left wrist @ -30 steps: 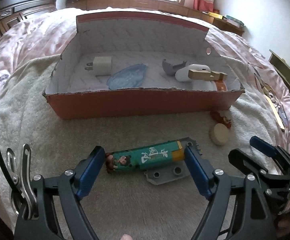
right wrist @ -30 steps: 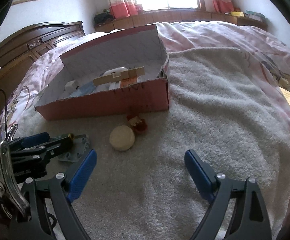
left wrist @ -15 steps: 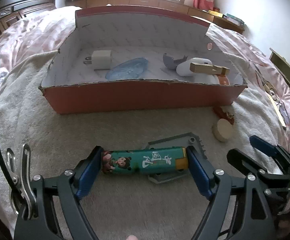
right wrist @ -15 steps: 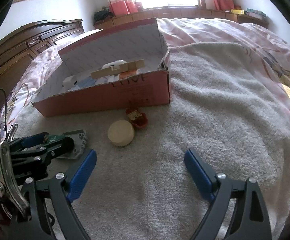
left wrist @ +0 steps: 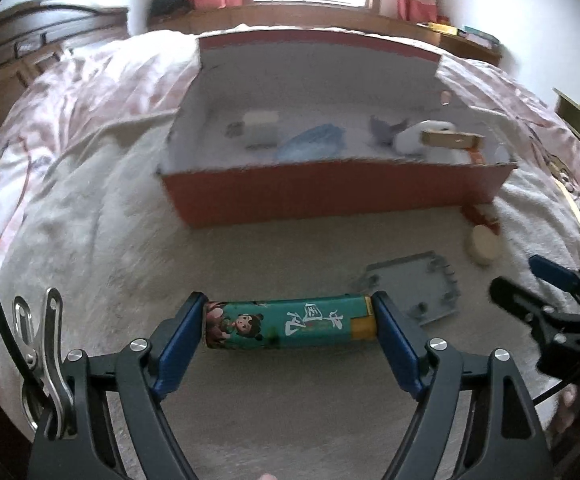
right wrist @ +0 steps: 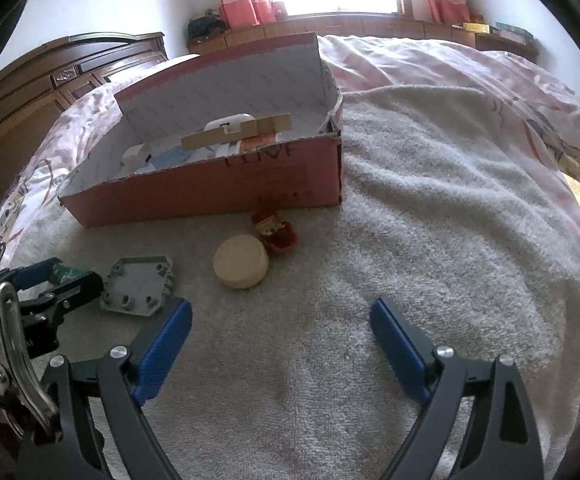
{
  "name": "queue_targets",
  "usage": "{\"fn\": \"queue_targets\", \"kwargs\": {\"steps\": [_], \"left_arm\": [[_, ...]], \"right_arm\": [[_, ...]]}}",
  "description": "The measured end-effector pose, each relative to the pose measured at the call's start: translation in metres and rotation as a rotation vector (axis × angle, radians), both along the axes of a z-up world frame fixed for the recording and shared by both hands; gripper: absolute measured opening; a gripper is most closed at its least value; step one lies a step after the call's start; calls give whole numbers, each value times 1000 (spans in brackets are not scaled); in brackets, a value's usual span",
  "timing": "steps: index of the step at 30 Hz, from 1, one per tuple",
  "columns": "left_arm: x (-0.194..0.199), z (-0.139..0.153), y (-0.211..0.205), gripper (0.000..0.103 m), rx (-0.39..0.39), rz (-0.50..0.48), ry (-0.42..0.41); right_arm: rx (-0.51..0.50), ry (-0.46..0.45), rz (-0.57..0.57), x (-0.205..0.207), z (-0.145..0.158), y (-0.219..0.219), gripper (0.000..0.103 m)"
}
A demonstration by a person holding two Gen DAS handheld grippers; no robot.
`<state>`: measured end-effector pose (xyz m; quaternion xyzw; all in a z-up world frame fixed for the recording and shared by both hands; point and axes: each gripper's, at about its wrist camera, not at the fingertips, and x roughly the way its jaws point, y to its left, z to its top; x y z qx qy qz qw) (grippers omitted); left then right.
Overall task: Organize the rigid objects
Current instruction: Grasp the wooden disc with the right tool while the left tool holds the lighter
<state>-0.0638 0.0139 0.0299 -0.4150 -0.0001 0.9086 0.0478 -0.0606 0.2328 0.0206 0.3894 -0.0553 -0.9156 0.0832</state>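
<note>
One green tube, printed with a cartoon figure and capped in yellow at one end, sits crosswise in the left gripper, a blue pad pressed on each end. It looks light, stiff and smooth-skinned. An end-to-end hold on so slick a cylinder could let it roll or pivot out, so I judge a grip across the middle of its body safer. It hangs clear of the towel spread on the bed, short of the near wall of the red box, with the grey plate lying just beyond it. That gripper tilts steeply down towards the box. The right gripper also slants down over the towel, its jaws spread wide with nothing between them, near the round cream puck and the small red toy.
</note>
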Motion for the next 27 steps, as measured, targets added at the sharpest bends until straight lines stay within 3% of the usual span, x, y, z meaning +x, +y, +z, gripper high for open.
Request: {"fn": "queue_targets", "kwargs": {"steps": [5, 10, 22, 27], "left_arm": [[2, -10, -15, 83, 44, 33, -16], [3, -12, -14, 83, 46, 28, -6], [3, -14, -14, 83, 40, 26, 6], [4, -14, -13, 83, 42, 25, 6]], "right_arm": [[38, -6, -33, -2, 3, -9, 86], [36, -8, 2, -12, 9, -23, 56], [64, 16, -41, -23, 6, -33, 34], [37, 13, -42, -19, 6, -26, 33]]}}
